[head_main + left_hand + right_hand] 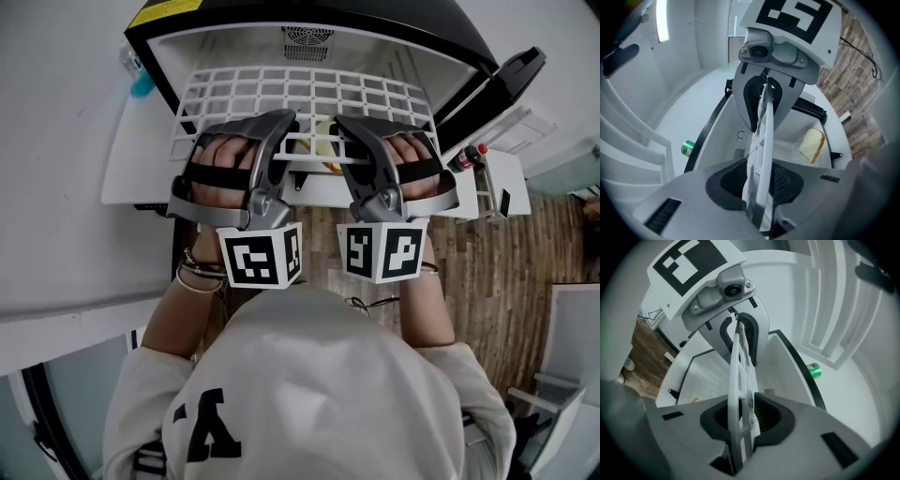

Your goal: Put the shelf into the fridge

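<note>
With the left gripper clenched onto the near edge of the white grid shelf, left of its middle. Seen edge-on in the left gripper view, pinched between both dark pads. Likewise grasped by the right gripper, just right of the middle, close beside the first but apart from it. Held about level across the mouth of the open mini fridge, far part reaching in over the white interior toward the vent grille on the back wall. Cannot tell whether resting on any side ledge. Underneath, on the fridge's white floor: a slice of bread, glimpsed through the bars from the head view. Outside the black frame, lying on the white surface to the left: a green can. Swung open on the right: the black door. Nearer the person, at the rear of both grippers: the cubes with square markers. Beyond them, wooden floor, and lower down the person's pale sweatshirt.
</note>
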A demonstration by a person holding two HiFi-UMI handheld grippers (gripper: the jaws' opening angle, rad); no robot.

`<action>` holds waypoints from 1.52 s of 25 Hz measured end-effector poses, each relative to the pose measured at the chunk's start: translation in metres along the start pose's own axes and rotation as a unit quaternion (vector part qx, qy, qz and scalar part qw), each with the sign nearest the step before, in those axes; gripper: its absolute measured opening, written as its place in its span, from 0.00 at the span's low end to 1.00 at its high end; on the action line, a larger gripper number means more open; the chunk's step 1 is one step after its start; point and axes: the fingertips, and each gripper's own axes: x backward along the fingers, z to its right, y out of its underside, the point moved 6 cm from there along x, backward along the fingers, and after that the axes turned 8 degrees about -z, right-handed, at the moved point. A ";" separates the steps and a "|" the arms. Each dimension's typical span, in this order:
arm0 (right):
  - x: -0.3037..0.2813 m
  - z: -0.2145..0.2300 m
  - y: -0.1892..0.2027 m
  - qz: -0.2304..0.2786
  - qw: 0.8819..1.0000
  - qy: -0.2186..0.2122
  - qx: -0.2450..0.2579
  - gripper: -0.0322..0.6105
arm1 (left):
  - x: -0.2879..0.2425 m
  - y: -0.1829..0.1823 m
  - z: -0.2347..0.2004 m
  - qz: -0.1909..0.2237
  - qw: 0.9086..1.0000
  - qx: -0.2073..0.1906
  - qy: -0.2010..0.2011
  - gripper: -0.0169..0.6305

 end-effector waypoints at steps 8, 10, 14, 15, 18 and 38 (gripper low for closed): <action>-0.001 0.000 0.001 0.002 1.000 0.002 0.001 0.18 | -0.001 -0.001 0.000 -0.001 1.000 0.001 0.002 0.16; -0.003 0.000 0.002 0.002 1.000 0.002 0.001 0.18 | -0.003 0.000 0.000 -0.002 1.000 0.001 0.002 0.16; -0.001 -0.001 0.001 0.005 1.000 0.006 0.004 0.18 | 0.000 0.000 0.001 -0.005 1.000 0.001 0.000 0.16; 0.000 -0.001 0.001 0.006 1.000 0.006 0.004 0.18 | 0.000 -0.001 0.001 -0.005 1.000 0.001 0.000 0.16; -0.006 0.001 0.004 0.007 1.000 0.005 0.004 0.18 | -0.007 -0.001 0.000 -0.006 1.000 0.002 0.003 0.16; -0.041 0.011 0.013 0.006 1.000 -0.004 -0.001 0.18 | -0.043 0.005 -0.007 -0.006 1.000 0.005 0.011 0.16</action>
